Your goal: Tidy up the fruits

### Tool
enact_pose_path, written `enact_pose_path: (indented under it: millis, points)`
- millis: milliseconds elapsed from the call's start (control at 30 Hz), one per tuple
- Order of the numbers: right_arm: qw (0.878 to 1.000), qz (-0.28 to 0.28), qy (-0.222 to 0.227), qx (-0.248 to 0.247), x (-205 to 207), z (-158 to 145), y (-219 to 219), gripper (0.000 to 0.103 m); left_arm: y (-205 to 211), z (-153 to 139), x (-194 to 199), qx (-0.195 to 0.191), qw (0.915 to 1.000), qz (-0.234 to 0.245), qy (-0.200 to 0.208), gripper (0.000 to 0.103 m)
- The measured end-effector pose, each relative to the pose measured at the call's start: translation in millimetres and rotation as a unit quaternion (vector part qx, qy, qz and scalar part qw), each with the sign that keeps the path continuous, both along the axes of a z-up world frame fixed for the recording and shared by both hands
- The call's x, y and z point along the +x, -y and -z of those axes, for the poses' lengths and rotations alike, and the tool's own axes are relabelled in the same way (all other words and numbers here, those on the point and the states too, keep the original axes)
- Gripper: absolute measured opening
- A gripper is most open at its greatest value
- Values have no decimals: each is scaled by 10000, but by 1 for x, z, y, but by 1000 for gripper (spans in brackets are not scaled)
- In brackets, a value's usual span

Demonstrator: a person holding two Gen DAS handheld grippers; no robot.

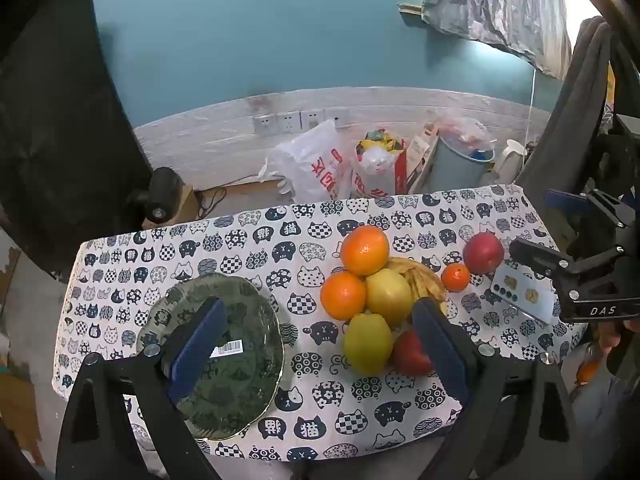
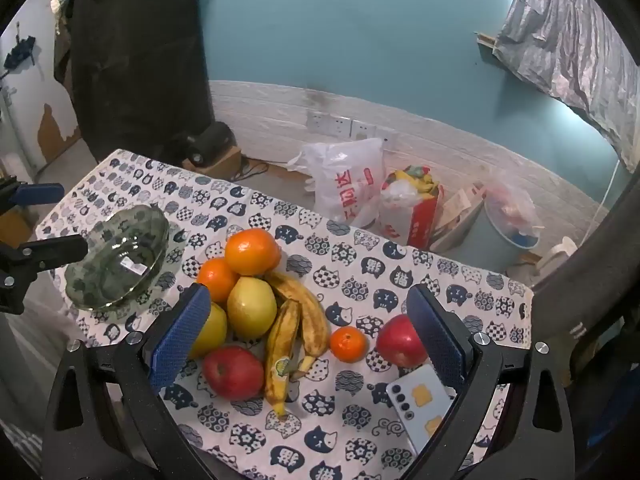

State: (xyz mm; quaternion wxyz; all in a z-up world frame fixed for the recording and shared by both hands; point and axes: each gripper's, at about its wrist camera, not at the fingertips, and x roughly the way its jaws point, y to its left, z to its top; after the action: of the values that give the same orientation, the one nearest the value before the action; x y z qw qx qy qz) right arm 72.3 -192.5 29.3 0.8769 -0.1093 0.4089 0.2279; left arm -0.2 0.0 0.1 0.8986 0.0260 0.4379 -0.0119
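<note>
- Fruit pile sits mid-tabletop, all loose on the cloth: big orange [image 2: 252, 251] at the far side, 2nd orange [image 2: 216, 274] just left of it, yellow fruit [image 2: 252, 306] touching both from the near side.
- Another yellow fruit [image 1: 368, 343] sits nearer you on the left; in the right wrist view it's partly hidden by your tongs' blue pad.
- Red apple [image 2: 233, 372] at the near edge of the pile; two spotty bananas [image 2: 298, 328] lean against its right side, w/ a sticker on the nearer one.
- Small tangerine [image 2: 348, 343] just right of the bananas, apart from the pile; 2nd red apple [image 2: 398, 340] beside it further right.
- Glass bowl [image 2: 116, 256] stands left of the pile, nothing in it but a barcode label; no fruit touches it.
- Your left tongs [image 1: 320, 344] spread wide, nothing held, hovering over the bowl and the pile's left side.
- Your right tongs [image 2: 308, 340] also spread wide, nothing gripped, pile framed between the pads.
- Phone [image 2: 420, 400] lies face-down at the near right, by the right pad.
- Cat-print cloth [image 2: 360, 432] covers the tabletop.
- Beyond the far edge: plastic bags [image 2: 348, 180] and a bin [image 2: 496, 236] on the floor vs. a teal wall.
</note>
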Motion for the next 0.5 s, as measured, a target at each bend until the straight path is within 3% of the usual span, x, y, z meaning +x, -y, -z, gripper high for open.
enact_pose_path:
  millis: [500]
  points:
    - [10000, -23, -40, 4, -2, 0, -1, 96, 12, -3, 2, 163, 9999, -21, 21, 95]
